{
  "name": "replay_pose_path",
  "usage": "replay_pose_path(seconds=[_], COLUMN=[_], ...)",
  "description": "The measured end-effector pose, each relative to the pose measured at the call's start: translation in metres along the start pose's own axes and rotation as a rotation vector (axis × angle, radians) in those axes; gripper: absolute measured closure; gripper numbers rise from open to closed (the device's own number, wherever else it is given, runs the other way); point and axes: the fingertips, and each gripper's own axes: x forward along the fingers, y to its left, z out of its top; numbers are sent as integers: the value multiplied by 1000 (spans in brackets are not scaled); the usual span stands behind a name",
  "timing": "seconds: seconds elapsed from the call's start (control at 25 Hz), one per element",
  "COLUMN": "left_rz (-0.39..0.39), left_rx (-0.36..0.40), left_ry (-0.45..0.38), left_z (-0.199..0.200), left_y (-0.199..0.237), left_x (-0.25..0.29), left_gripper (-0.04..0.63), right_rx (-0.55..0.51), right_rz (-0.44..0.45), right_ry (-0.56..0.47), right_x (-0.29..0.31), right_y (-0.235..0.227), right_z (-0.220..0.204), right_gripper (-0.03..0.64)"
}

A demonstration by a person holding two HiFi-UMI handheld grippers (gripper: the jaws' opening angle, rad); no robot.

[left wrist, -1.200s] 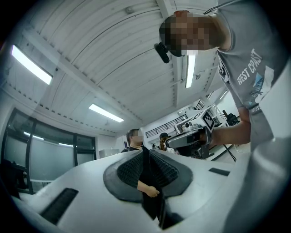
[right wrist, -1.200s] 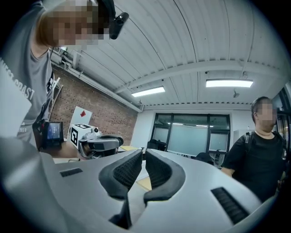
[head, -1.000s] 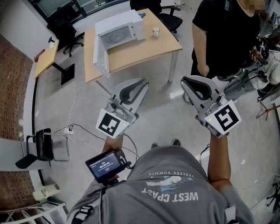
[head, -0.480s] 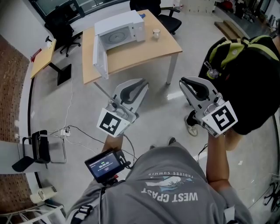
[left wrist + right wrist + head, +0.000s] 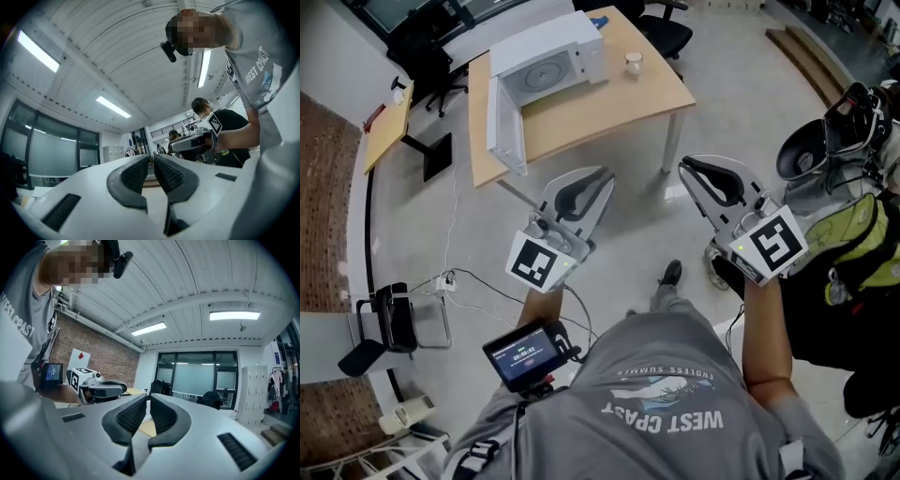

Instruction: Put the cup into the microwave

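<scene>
Not begun: small pale cup (image 5: 633,63) on far wooden worktop (image 5: 581,117), right of open white microwave (image 5: 548,61); left gripper (image 5: 606,178) and right gripper (image 5: 684,168) closed, empty

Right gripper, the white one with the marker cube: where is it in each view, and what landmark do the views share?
Head view: the white right gripper is right of centre.
Left gripper view: the gripper lies right of centre, jaws pointing left.
Right gripper view: this gripper, jaws shut, fills bottom centre.
Shared landmark: the person's grey printed T-shirt.
</scene>
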Motion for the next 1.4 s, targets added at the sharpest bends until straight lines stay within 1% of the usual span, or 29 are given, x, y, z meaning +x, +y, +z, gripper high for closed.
replay_pose_path(seconds=[0.24, 0.44, 0.6, 0.76, 0.92, 1.08, 1.2, 1.32, 1.4], left_rz=[7, 10, 22, 27, 47, 50, 37, 24, 7], left_rx=[-1, -1, 1, -5, -23, -36, -39, -64, -77], left_ry=[28, 50, 56, 92, 99, 98, 80, 61, 66], left_z=[-38, -58, -71, -84, -103, -131, -141, -150, -158], left_y=[41, 69, 87, 106, 142, 188, 226, 262, 283], left_x=[72, 134, 172, 193, 206, 220, 233, 242, 245], left_gripper=[538, 538, 538, 538, 538, 538, 538, 538, 538], right_rx=[33, 49, 56, 77, 99, 104, 101, 100, 107], right_rz=[24, 51, 68, 81, 93, 95, 78, 59, 44], right_ry=[-4, -5, -7, -4, 14, 37, 65, 100, 114], right_x=[30, 50, 65, 82, 115, 158, 192, 225, 245], right_y=[-79, -145, -188, -217, -241, -264, -283, -300, -311], right_z=[-36, -52, -67, -78, -96, -118, -124, -131, -136], right_gripper=[584, 584, 584, 584, 584, 584, 584, 584, 584])
